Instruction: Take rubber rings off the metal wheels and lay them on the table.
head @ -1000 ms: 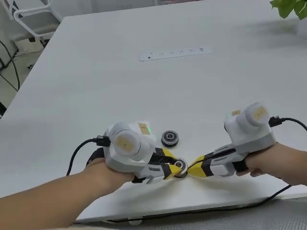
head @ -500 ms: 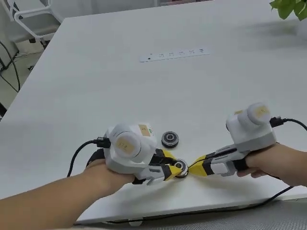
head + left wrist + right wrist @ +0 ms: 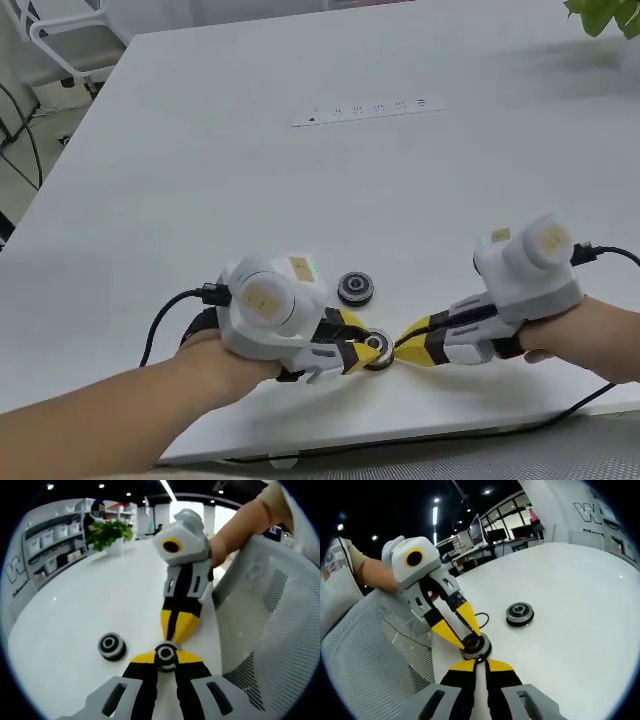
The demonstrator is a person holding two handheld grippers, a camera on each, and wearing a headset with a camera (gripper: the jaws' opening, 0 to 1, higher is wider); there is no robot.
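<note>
Now the left gripper (image 3: pixel 360 352) clamps the wheel (image 3: pixel 377 348) near the table's (image 3: pixel 300 200) front edge. The right gripper (image 3: pixel 405 350), jaws pinched together on the rubber ring (image 3: pixel 483 650), should peel outward steadily rather than jerk.

An open-plan office or lab is suggested: desks with monitors (image 3: pixel 476 530) are seen, shelves of white bins (image 3: pixel 50 537), a mesh chair (image 3: pixel 270 615) (a potted plant (image 3: pixel 107 532) too).
</note>
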